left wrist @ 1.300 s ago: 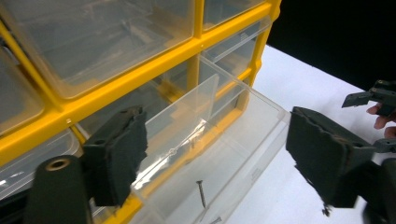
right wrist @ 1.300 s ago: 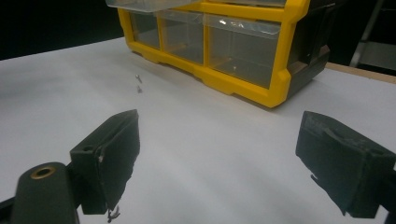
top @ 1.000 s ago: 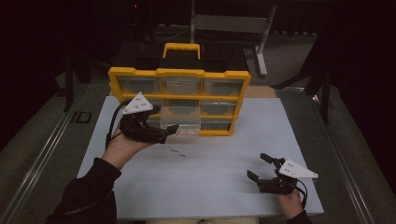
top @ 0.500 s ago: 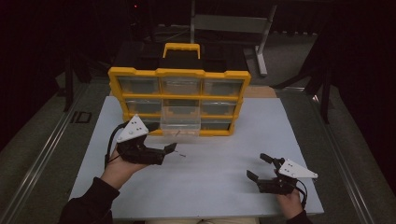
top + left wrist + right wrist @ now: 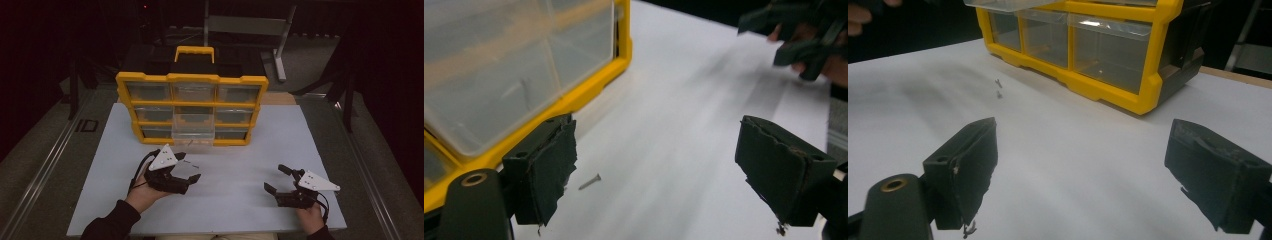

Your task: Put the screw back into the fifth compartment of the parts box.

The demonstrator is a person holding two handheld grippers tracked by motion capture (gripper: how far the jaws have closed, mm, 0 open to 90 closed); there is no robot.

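So my left gripper (image 5: 192, 172) sits lower left of centre in the high view, just below the yellow organizer (image 5: 192, 107), fingers spread apart with nothing pinched. They've just been closing a little, but they're wide and empty. In the left gripper view a small screw (image 5: 590, 182) lies on the white desk (image 5: 240, 165) between the two black fingers (image 5: 546, 165), much closer to the left-hand one and low in the frame, not touching either as far as I can tell. From above, that screw (image 5: 194, 165) is a tiny dark speck right by the fingertips, below the pulled-out clear drawer (image 5: 193, 132) in the middle of the organizer's bottom row.

My right gripper (image 5: 277, 180) is parked at the lower right of the high view, resting on the desk, fingers released and empty too. Its own view has the organizer (image 5: 1083, 55) across the top of the frame and what looks like two small screws (image 5: 998, 87) on the desk at upper left, well apart from its fingers (image 5: 968, 160).
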